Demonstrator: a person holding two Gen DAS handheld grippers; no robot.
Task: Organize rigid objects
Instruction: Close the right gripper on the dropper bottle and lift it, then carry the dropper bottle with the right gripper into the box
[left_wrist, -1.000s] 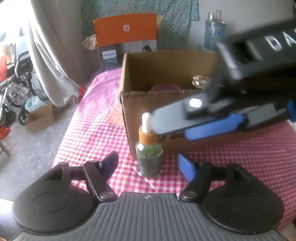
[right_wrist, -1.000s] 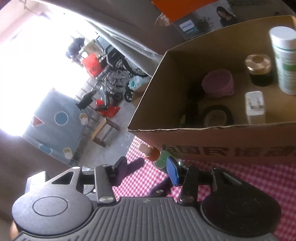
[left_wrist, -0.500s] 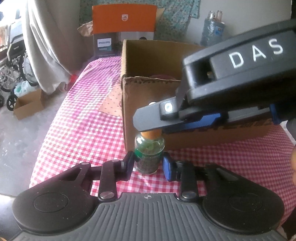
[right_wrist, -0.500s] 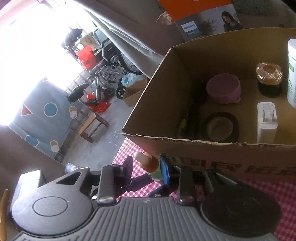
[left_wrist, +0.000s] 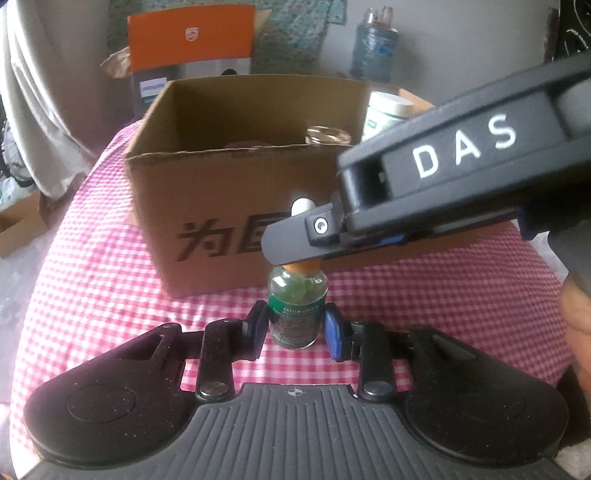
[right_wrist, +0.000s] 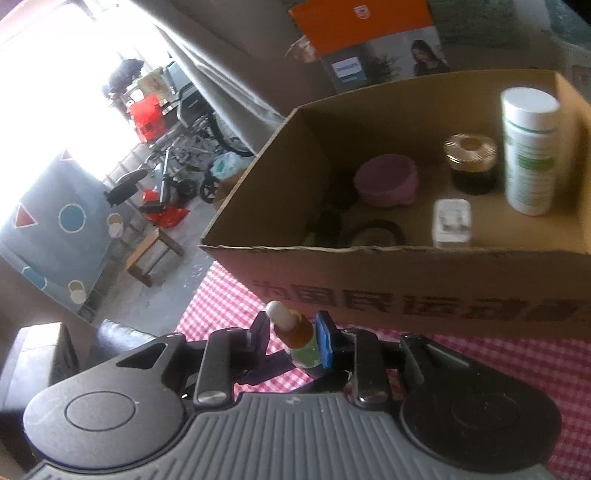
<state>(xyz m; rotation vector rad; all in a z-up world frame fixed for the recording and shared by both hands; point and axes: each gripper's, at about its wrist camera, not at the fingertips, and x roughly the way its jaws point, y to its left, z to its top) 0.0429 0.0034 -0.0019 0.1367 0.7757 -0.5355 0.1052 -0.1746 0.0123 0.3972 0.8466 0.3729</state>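
Note:
A small green glass dropper bottle (left_wrist: 297, 309) with an orange collar and white bulb stands on the pink checked cloth in front of a cardboard box (left_wrist: 207, 206). My left gripper (left_wrist: 295, 330) is shut on the bottle's body. My right gripper (right_wrist: 292, 338) comes in from the right, above the left one, and is shut on the bottle's orange neck (right_wrist: 300, 331). In the box (right_wrist: 406, 280) are a white bottle (right_wrist: 529, 155), a dark jar with a gold lid (right_wrist: 470, 162), a pink bowl (right_wrist: 386, 180), a white charger (right_wrist: 451, 221) and a tape roll (right_wrist: 373, 232).
An orange and grey product box (left_wrist: 192, 62) stands behind the cardboard box, and a water jug (left_wrist: 373, 51) at the back right. A grey curtain (left_wrist: 33, 88) hangs at the left. The table edge drops to the floor on the left, where a wheelchair (right_wrist: 184, 162) stands.
My left gripper has closed from wide open onto the bottle's body. My right gripper has closed onto the bottle's neck. The bottle has stayed upright on the cloth.

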